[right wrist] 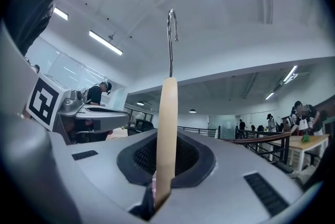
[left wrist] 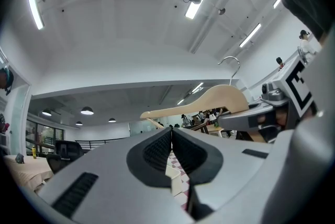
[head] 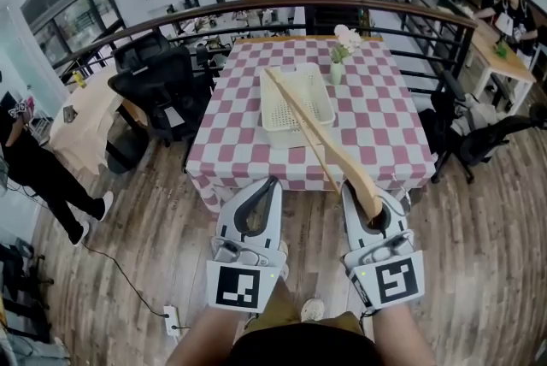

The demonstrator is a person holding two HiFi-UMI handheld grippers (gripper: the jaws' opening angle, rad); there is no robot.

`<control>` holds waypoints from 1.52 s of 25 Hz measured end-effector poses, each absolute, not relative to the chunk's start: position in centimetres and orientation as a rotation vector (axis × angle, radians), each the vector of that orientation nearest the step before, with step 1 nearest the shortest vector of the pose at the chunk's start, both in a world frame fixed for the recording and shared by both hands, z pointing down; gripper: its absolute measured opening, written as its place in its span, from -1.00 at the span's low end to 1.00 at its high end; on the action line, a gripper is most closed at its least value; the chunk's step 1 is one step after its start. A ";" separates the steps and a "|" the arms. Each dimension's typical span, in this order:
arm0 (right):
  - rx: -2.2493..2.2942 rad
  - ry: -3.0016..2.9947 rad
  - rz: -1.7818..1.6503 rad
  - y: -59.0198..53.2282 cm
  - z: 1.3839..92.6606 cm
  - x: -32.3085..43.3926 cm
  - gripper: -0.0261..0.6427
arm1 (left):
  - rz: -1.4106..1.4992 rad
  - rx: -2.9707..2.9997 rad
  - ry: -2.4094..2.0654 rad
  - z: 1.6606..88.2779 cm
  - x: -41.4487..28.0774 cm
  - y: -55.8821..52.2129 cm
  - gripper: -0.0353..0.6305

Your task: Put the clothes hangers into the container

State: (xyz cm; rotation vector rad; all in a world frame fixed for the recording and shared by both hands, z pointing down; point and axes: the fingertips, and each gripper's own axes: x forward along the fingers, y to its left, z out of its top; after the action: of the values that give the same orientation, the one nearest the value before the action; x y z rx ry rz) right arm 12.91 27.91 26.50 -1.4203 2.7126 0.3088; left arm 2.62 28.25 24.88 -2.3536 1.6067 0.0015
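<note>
Head view, from the left: left gripper (head: 272,182) empty with jaws pressed together, just short of the checkered table's (head: 389,129) near edge. White basket (head: 273,132) mid-table, crossed in this view by the slanting wooden hanger (head: 314,126), one arm reaching toward its far left corner. Right gripper (head: 373,197) beside the left one, jaws pinching the hanger just below its metal hook (right wrist: 171,40).

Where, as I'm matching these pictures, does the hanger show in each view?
Head view: the hanger runs diagonally up-left from the right tongs, near the centre.
Left gripper view: right of centre, seen side-on with its hook up.
Right gripper view: dead centre, edge-on and upright, with its hook on top.
Shared landmark: the right tongs, shut on the hanger, at lower right, right and bottom centre.
</note>
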 end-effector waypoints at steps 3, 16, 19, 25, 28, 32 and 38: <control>-1.417 2.722 0.313 26.8 26.6 12.4 -0.82 | -0.005 -2.338 1.601 24.8 2.1 27.2 -0.86; -1.443 2.719 0.321 19.1 26.9 10.4 -0.82 | 0.020 -2.372 1.585 25.3 -0.4 19.5 -0.86; -1.450 2.718 0.319 17.2 26.9 9.8 -0.82 | 0.020 -2.383 1.573 25.4 -0.8 17.4 -0.86; -1.473 2.721 0.295 13.3 27.6 9.3 -0.82 | 0.019 -2.418 1.571 26.3 -1.4 13.4 -0.86; -1.481 2.722 0.283 11.4 28.1 8.9 -0.82 | 0.013 -2.425 1.570 26.7 -1.9 11.4 -0.86; -1.495 2.729 0.265 8.9 28.2 8.3 -0.82 | 0.003 -2.440 1.558 26.7 -2.4 8.8 -0.86; -1.520 2.734 0.251 5.9 28.0 7.2 -0.82 | 0.009 -2.482 1.552 26.7 -3.7 5.6 -0.87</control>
State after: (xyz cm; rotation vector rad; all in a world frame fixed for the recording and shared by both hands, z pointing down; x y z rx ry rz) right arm 7.20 5.87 27.95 -1.5199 2.7336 0.2511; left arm -3.75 5.63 26.66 -2.4819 1.5524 0.0092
